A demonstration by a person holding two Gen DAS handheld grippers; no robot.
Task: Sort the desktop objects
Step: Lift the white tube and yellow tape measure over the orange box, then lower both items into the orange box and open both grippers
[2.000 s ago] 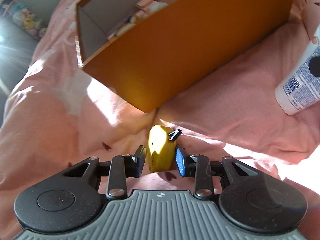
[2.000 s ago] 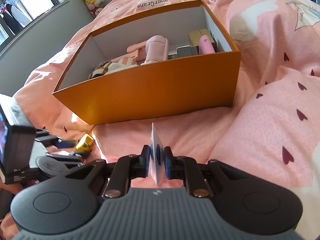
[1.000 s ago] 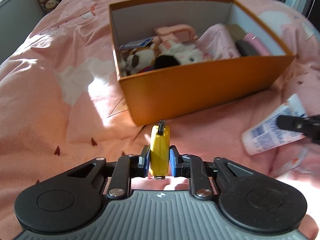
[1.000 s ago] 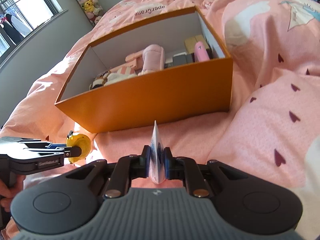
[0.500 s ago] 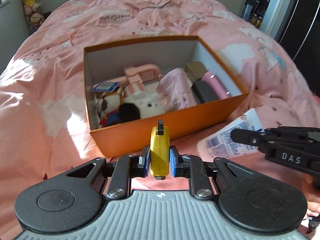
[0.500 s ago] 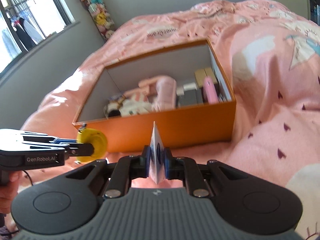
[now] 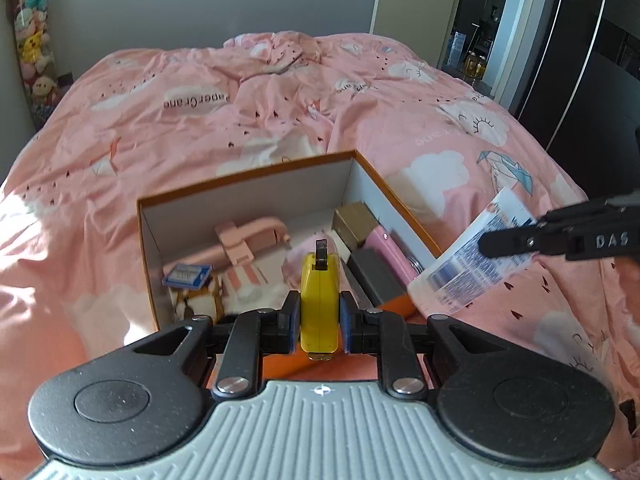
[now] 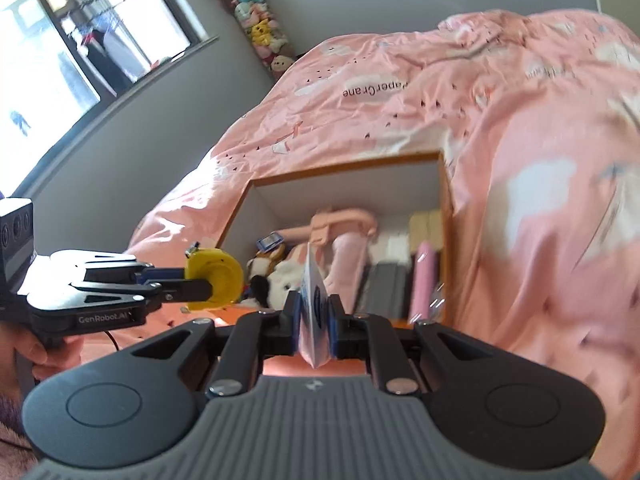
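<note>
My left gripper (image 7: 319, 326) is shut on a small yellow tape measure (image 7: 319, 304), held above the near wall of the open orange box (image 7: 248, 184). It also shows in the right wrist view (image 8: 214, 280). My right gripper (image 8: 315, 320) is shut on a white tube with blue print (image 8: 314, 296), held over the box's near edge (image 8: 344, 168). The tube also shows in the left wrist view (image 7: 476, 256), at the box's right side. The box holds a plush dog (image 7: 200, 300), pink items (image 7: 248, 240), a gold block (image 7: 354, 220), a pink cylinder (image 7: 390, 252) and a grey case (image 7: 376, 276).
The box sits on a bed with a pink quilt (image 7: 280, 100). A grey wall and a column of plush toys (image 7: 30, 48) stand at the far left. A doorway (image 7: 472, 20) is at the far right. A window (image 8: 60, 40) is on the left.
Both grippers have risen from the quilt in front of the box to above its near wall, each keeping its object. The box interior is now seen from above.
</note>
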